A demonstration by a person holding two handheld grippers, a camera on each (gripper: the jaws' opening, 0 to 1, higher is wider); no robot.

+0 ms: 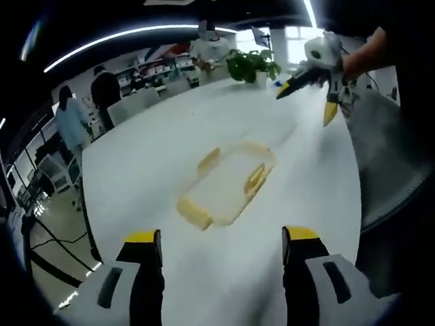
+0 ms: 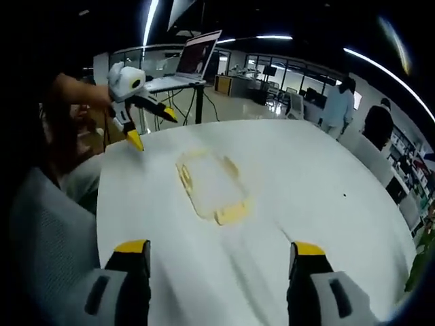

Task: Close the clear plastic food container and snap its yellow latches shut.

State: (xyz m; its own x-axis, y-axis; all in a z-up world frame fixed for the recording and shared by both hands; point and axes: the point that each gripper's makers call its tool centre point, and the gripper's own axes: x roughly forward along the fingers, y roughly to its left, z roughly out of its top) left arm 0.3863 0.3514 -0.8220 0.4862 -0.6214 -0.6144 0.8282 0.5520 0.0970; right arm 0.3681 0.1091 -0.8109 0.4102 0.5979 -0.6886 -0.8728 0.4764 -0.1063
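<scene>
We see the container (image 1: pixel 228 183) lying flat on the white table (image 1: pixel 149 163), roughly mid-table and well apart from both grippers. Its clear body is hard to make out against the white surface. The lid appears to sit on it, though we cannot tell for certain. Its yellow latches (image 1: pixel 254 179) stand out at the edges; whether any is snapped down we cannot tell.

In the left gripper view, the left gripper (image 1: pixel 221 238) rises from the bottom with its yellow-tipped jaws spread wide and nothing between them. The container lies ahead of them, between the two jaw lines but not touching either. The right gripper (image 1: pixel 309 95) appears at the upper right, held by a hand (image 1: pixel 363 51) above the far side of the table; its jaws are spread and hold nothing.

In the right gripper view, the right gripper (image 2: pixel 221 248) likewise shows both jaws wide apart and empty. The container (image 2: pixel 211 183) lies ahead, clear of the jaws, with one latch (image 2: pixel 231 214) at its near end. The left gripper (image 2: pixel 149 125) shows at the upper left, jaws parted, above the table edge.

A plant (image 1: pixel 253 64) stands at the far end of the table. A laptop (image 2: pixel 194 58) sits on a stand beyond the table. Two people (image 2: pixel 353 109) stand in the background.
</scene>
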